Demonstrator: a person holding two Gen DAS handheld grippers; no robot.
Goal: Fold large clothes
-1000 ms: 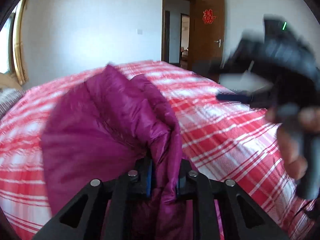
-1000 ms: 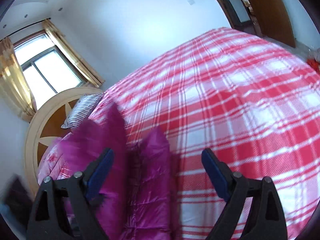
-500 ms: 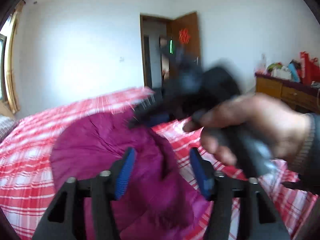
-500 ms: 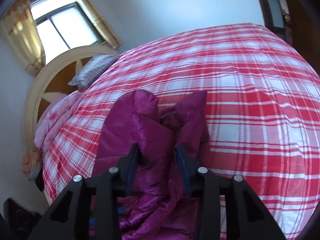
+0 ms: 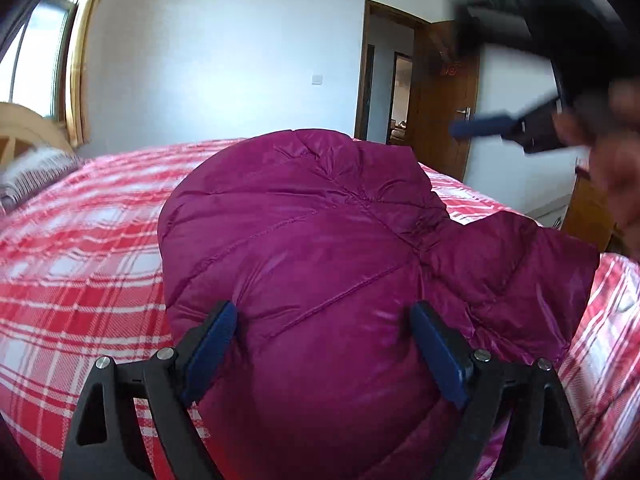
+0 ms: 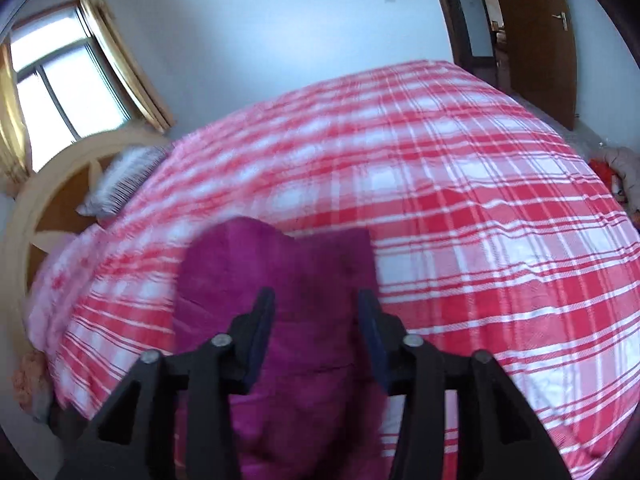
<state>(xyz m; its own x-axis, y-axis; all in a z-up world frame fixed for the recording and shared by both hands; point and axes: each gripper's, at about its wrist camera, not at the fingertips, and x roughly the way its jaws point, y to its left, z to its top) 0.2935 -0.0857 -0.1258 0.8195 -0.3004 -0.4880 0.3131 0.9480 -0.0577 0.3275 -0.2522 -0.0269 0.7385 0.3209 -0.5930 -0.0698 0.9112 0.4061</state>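
Note:
A magenta quilted down jacket (image 5: 312,232) lies folded in a puffy heap on the red-and-white plaid bed (image 5: 80,248). My left gripper (image 5: 324,344) hovers low over its near side. Its jaws are opening wide, and the fabric lies under and between the fingers with the pads clear of it. In the right wrist view the jacket (image 6: 280,264) is blurred. My right gripper (image 6: 316,332) sits above it with its jaws opening and no fabric pinched. Seen from the left wrist, a blurred hand (image 5: 616,168) carries that gripper at upper right, one of its blue fingers (image 5: 480,126) bare.
A striped pillow (image 6: 120,176) leans on the round wooden headboard (image 6: 44,200) at the far left, under a curtained window (image 6: 60,96). An open brown door (image 5: 444,112) stands beyond the bed (image 6: 460,200). Clutter lies on the floor at the right (image 6: 620,172).
The left gripper let go of the jacket fold and opened wide. The right gripper closed on a fold, then opened and lifted away. The jacket settled into a rounded heap.

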